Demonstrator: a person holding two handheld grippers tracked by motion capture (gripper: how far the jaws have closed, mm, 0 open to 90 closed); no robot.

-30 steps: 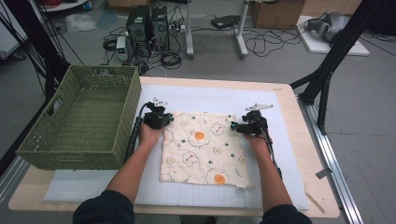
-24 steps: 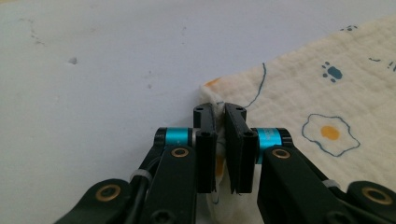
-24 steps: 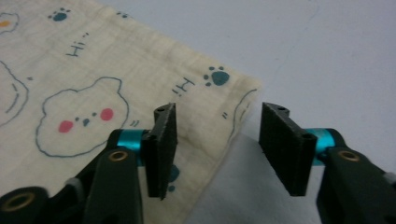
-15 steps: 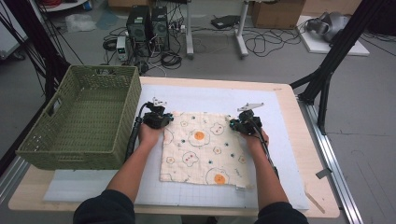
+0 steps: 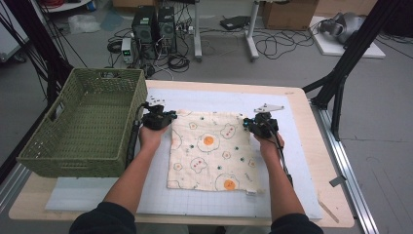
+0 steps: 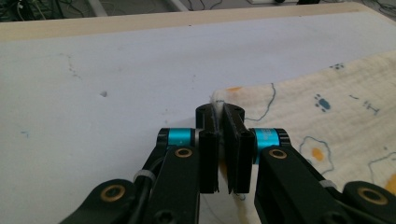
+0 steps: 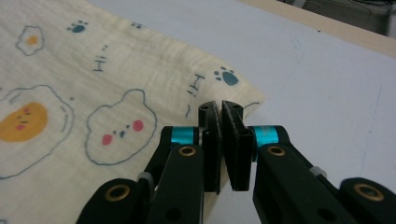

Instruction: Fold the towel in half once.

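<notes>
The cream cotton cloth printed with fried eggs and little bears point(image 5: 212, 150) lies flat on the pale gridded mat point(image 5: 292, 146) in the middle of the counter, its far edge toward the counter's far edge. The left tongs point(image 5: 163, 118) are clamped on the cloth's far left corner; in the left gripper view point(image 6: 223, 122) a tuft of fabric shows pinched between the pads. The right tongs point(image 5: 254, 124) sit at the far right corner, and their jaws have just been closing; in the right gripper view point(image 7: 221, 122) they are pressed together on the cloth's edge just short of the corner tip.

The step appears to be taking both far corners, likely for a fold toward the near edge or a lift. To do it well, both hands should rise together and evenly, keeping the far edge taut so it does not sag or twist. The right bite looks shallow, so a slow start would show whether it holds. The green woven plastic basket point(image 5: 83, 127) at the counter's left edge stands just beside the left hand point(image 5: 152, 137), which should stay clear of its wall.
</notes>
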